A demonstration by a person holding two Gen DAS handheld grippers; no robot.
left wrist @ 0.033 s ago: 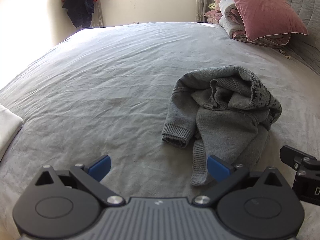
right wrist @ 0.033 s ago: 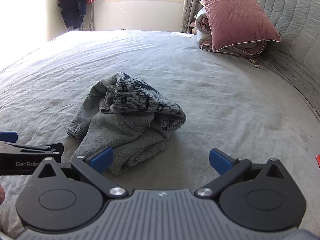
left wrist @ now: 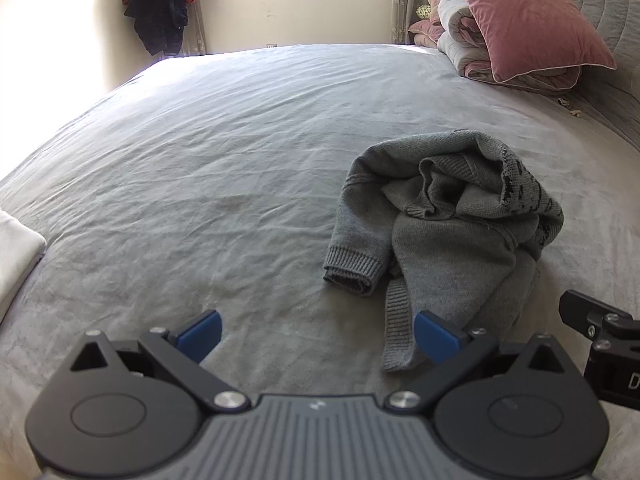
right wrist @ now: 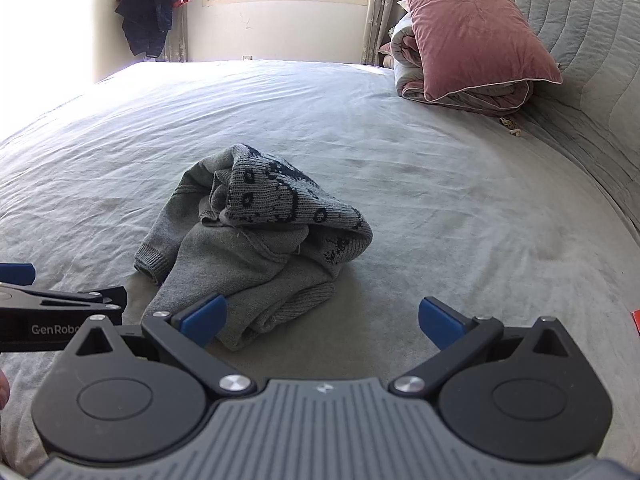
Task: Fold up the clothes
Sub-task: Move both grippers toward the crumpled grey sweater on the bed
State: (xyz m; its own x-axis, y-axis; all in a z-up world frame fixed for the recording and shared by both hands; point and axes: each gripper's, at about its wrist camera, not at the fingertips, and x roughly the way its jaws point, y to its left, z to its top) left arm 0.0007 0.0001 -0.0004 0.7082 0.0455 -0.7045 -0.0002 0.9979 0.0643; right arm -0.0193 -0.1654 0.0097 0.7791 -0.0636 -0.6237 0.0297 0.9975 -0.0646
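a wide bed covered in a wrinkled grey sheet (left wrist: 200, 168) fills both views, lit by a bright window at the far wall. at the head end a dusty-pink velvet pillow (right wrist: 472, 32) leans on a rolled grey and pink quilt (right wrist: 472, 98). a dark blue jacket (left wrist: 162, 0) hangs in the far corner.

near the middle of the bed, on its near half, lies a crumpled grey knitted sweater with a dark pattern (right wrist: 260, 240), bunched in a heap with one ribbed cuff (left wrist: 352, 272) poking out on its left side.

the left gripper (left wrist: 316, 334) hovers just short of the heap, its blue-padded jaws spread wide with nothing between them. the right gripper (right wrist: 320, 322) waits beside it, jaws equally wide and empty, its left pad over the sweater's near edge.

the step in hand looks like the first grasp, to spread the sweater flat. it would likely go best if each gripper pinches a single layer at opposite edges, such as the cuff and the hem, then lifts and pulls apart gently so the knit unrolls without dragging the sheet.
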